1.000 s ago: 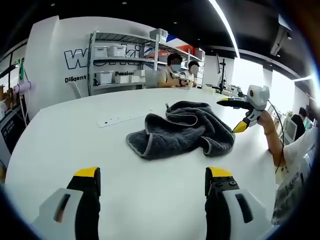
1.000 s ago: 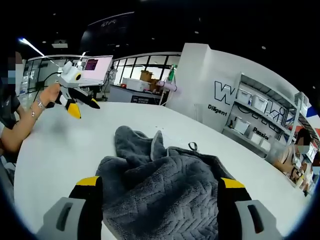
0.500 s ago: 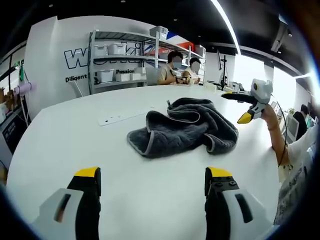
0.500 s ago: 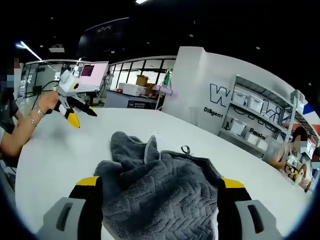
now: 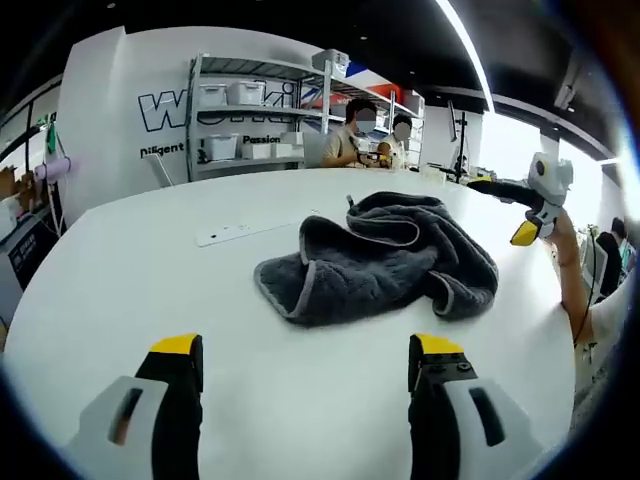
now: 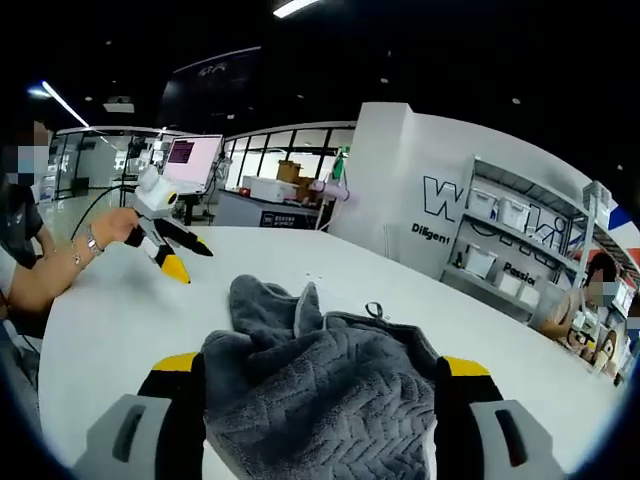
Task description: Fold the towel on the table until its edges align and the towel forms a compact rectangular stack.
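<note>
A dark grey towel (image 5: 380,255) lies crumpled in a loose heap on the white table (image 5: 120,290). My left gripper (image 5: 306,350) is open, low over bare table, a short way before the towel's near edge. My right gripper (image 5: 497,210) comes in from the right, held in a hand above the towel's far side, jaws apart. In the right gripper view the towel (image 6: 320,400) bulks up close between the open jaws of my right gripper (image 6: 320,365), nothing pinched. Beyond the towel's left end, my left gripper (image 6: 190,260) hovers over the table, open.
A white power strip (image 5: 225,233) lies on the table behind the towel. Metal shelves with bins (image 5: 250,120) stand at the back wall, and two people (image 5: 360,140) sit at the table's far edge. A lit monitor (image 6: 193,160) stands beyond the table.
Both hands have shifted slightly. The right gripper now sits further right and higher in the left gripper view. The left gripper has drawn nearer the towel. The towel's shape is unchanged.
</note>
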Demonstrator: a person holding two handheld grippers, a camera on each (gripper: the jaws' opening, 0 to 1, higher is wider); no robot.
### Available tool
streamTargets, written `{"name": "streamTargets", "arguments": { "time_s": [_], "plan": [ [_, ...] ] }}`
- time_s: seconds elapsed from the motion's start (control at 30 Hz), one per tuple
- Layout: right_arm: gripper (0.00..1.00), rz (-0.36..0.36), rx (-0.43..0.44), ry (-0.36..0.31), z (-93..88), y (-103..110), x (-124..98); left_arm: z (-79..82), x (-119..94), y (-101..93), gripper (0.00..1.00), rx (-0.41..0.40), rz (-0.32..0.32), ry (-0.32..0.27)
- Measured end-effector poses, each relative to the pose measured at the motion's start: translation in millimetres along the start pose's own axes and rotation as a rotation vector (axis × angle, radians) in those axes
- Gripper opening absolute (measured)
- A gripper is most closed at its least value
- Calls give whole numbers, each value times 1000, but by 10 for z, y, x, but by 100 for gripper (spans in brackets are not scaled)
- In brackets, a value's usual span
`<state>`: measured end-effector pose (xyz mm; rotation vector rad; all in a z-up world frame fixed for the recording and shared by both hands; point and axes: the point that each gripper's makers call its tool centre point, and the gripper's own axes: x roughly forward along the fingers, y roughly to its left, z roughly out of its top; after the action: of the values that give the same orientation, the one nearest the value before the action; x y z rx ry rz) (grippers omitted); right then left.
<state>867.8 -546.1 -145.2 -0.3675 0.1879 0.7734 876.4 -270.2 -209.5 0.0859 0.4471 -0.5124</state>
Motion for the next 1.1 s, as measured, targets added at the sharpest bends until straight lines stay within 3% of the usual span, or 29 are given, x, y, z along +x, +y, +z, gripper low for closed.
{"name": "streamTargets", "arguments": {
  "time_s": [0.13,0.3,0.43,0.57,0.77,1.1],
  "plan": [
    [99,-7,2,-1,2,-22,-7,11,163,-70,88,15,-2,-25],
    [99,-5,0,-10,14,6,-16,-110,311,-139,85,67,-4,27],
    [99,2,-12,-3,-8,40,-9,65,346,-54,81,76,50,-80],
    [99,-5,-14,7,-39,14,6,123,355,-6,74,64,68,-132],
    [99,-1,-14,0,-23,41,-9,70,404,24,59,70,74,-127],
    [99,6,-22,1,-18,54,-7,50,484,28,44,94,69,-150]
  ]
}}
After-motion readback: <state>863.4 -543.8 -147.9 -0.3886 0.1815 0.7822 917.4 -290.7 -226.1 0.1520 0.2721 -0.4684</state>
